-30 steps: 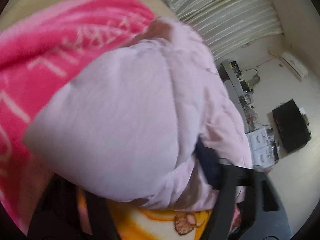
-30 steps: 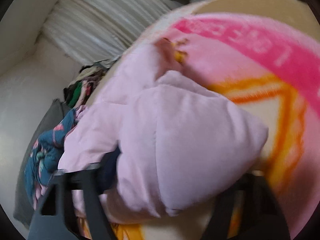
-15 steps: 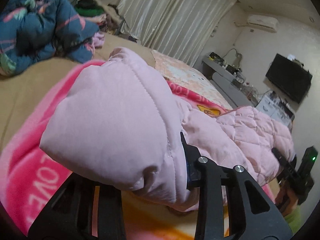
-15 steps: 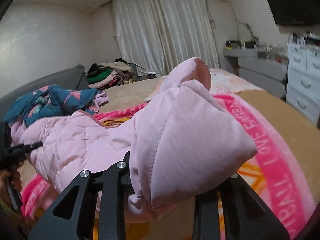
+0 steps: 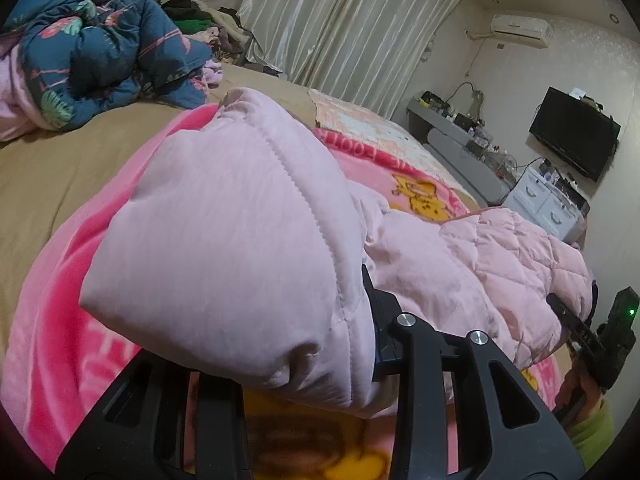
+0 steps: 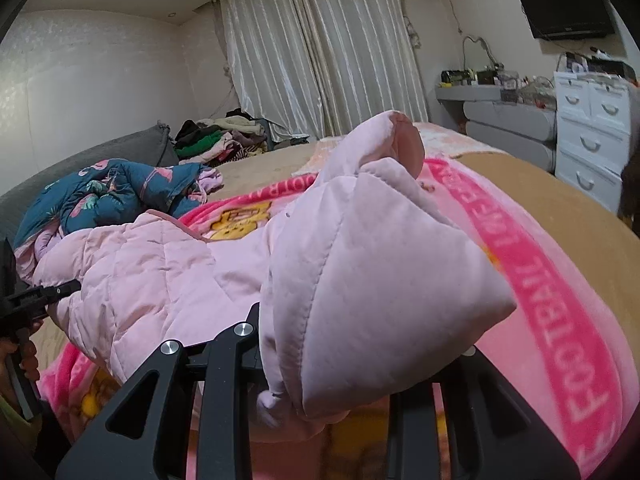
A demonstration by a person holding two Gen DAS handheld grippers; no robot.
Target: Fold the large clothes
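- Above the pink blanket [image 5: 60, 320], my left gripper [image 5: 304, 364] is clamped on one end of the pale pink quilted jacket [image 5: 224, 240], its puffy fabric bulging over the fingers.
- My right gripper [image 6: 328, 364] pinches the jacket's other end the same way.
- The jacket's middle sags between both grippers, over the blanket.
- A blue flowered quilt [image 6: 108, 200] lies crumpled beyond the blanket, on the tan sheet.

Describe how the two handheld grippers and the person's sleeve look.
Both are matte black. The left gripper and the right gripper each have flat angular linkage arms with triangular cut-outs, joined by round silver pivot bolts. Seen from the left wrist camera, the right gripper's body carries a small lit green light. No cables show. The person wears a yellow-green sleeve.
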